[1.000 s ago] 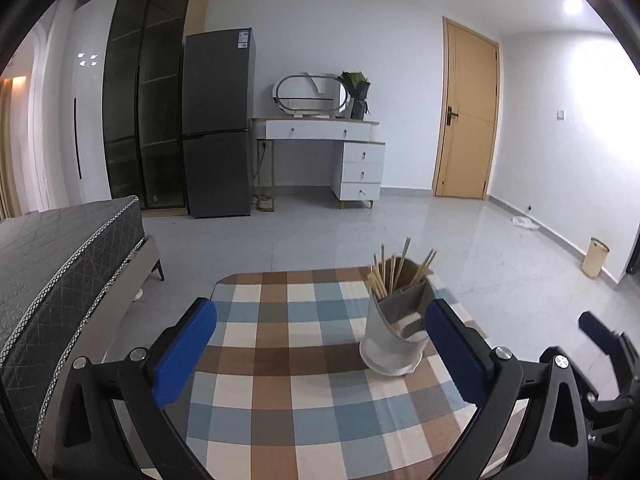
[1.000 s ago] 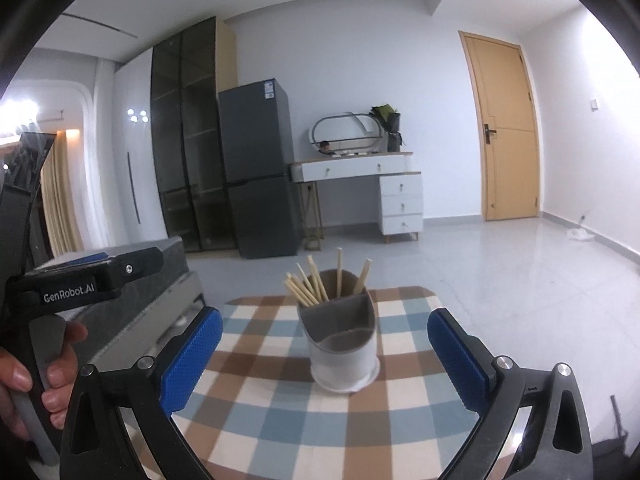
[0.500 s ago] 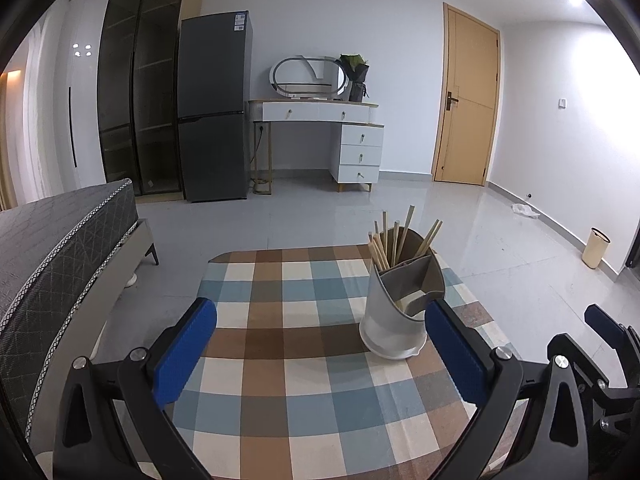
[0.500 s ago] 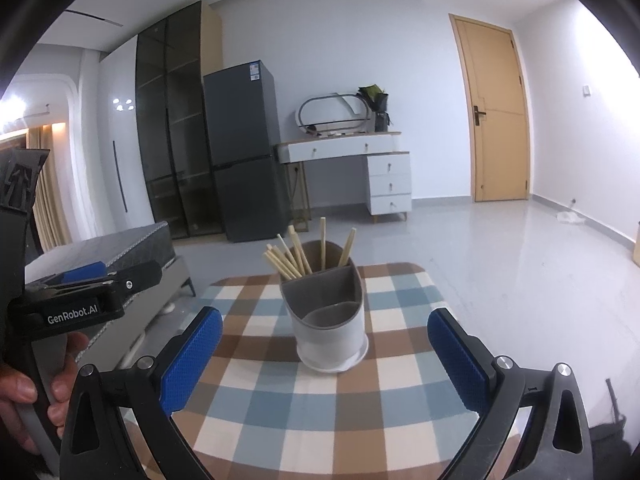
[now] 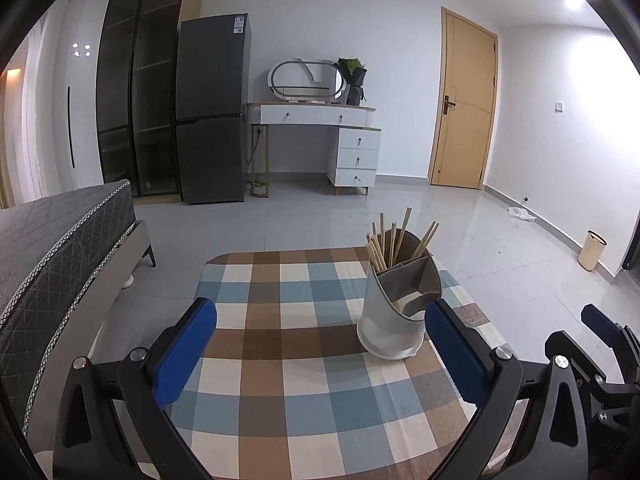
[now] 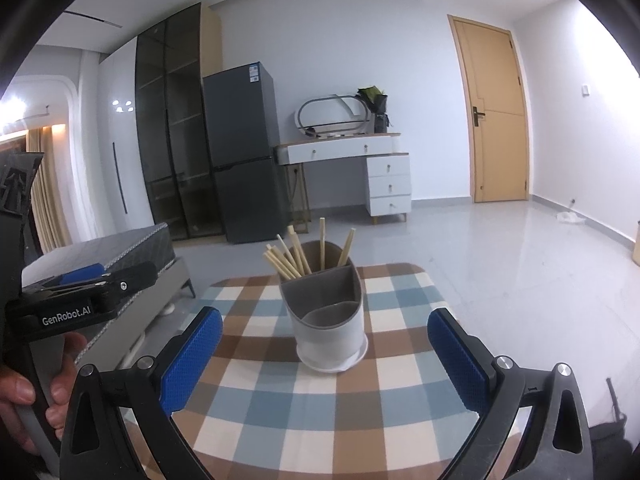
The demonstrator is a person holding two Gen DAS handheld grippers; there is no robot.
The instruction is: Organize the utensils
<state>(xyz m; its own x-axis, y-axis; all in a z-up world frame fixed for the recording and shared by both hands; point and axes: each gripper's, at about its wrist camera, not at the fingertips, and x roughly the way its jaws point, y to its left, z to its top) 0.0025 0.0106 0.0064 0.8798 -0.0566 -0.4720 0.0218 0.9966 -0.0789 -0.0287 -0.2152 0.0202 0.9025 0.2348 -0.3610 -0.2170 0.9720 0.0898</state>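
Note:
A white utensil holder [image 5: 390, 316] with grey inner compartments stands on the checked tablecloth [image 5: 280, 340]; it also shows in the right wrist view [image 6: 330, 320]. Several wooden chopsticks [image 5: 394, 240] stand in its far compartment, also seen in the right wrist view [image 6: 298, 258]. The near compartments look empty. My left gripper [image 5: 320, 356] is open and empty, near the table's front, with the holder by its right finger. My right gripper [image 6: 326, 364] is open and empty, with the holder just beyond the gap between its fingers.
The small table [image 6: 400, 280] has rounded corners and floor all round. A bed [image 5: 48, 248] stands to the left. A fridge [image 5: 212, 108], a dresser [image 5: 320, 140] and a door [image 5: 464, 108] line the far wall. A bin [image 5: 592, 250] stands at the right.
Both cameras have tilted and drifted slightly, so the holder sits a little differently in view. Both grippers stay open and empty. The holder and chopsticks have not moved.

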